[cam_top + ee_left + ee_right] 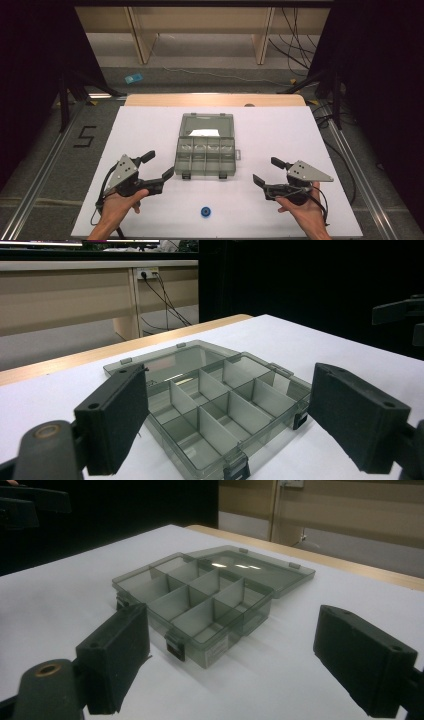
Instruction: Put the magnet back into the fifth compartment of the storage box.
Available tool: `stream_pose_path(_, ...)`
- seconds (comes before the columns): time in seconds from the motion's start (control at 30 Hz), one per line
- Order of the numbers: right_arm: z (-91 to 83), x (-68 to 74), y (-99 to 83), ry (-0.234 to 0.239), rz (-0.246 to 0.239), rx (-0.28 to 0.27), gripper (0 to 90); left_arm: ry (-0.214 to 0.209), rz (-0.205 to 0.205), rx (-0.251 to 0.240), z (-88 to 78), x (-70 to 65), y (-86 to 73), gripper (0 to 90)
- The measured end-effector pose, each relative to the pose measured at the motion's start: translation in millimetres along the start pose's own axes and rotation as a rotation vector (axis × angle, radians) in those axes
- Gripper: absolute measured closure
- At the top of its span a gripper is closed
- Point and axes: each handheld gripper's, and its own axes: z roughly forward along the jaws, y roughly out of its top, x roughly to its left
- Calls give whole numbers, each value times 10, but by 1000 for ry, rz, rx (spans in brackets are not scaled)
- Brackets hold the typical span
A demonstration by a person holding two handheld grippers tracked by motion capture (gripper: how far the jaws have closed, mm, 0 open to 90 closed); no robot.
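A clear grey compartment box [206, 158] lies open at the middle of the white table, its lid [206, 124] laid flat behind it. Its compartments look empty. A small blue round piece [205, 211] rests near the front edge. My left gripper [159, 165] hovers open just left of the box's front corner, and its own view looks across the box [200, 385] between wide-apart jaws. My right gripper [266, 171] stands open to the right of the box, apart from it, with the box [200, 587] ahead of its jaws. Nothing is held in either one.
The white table sheet [280, 135] has bare room on both sides of the box. A wooden strip [215, 100] runs along the far edge. Beyond it are a desk frame, floor cables and a blue item [133, 78] on the floor.
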Motion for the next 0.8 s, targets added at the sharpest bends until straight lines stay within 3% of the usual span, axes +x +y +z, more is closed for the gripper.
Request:
stream_pose_path(0.3,-1,4,10,-11,-28,-12,156,-6,-1,1,4,-15,4,158)
stream_pose_path(0.5,-3,21,16,6,-18,1,156,-5,1,3,1,-10,4,158)
stream_pose_path(0.63,18,30,17,14,-32,-19,156,-5,1,1,0,-8,6,158)
stream_pose_path(0.73,13,38,31,-1,-52,4,156,-10,-5,-20,5,-1,3,158)
stream_pose_path(0.8,21,51,47,8,-57,5,154,-2,-3,-5,-11,0,9,158)
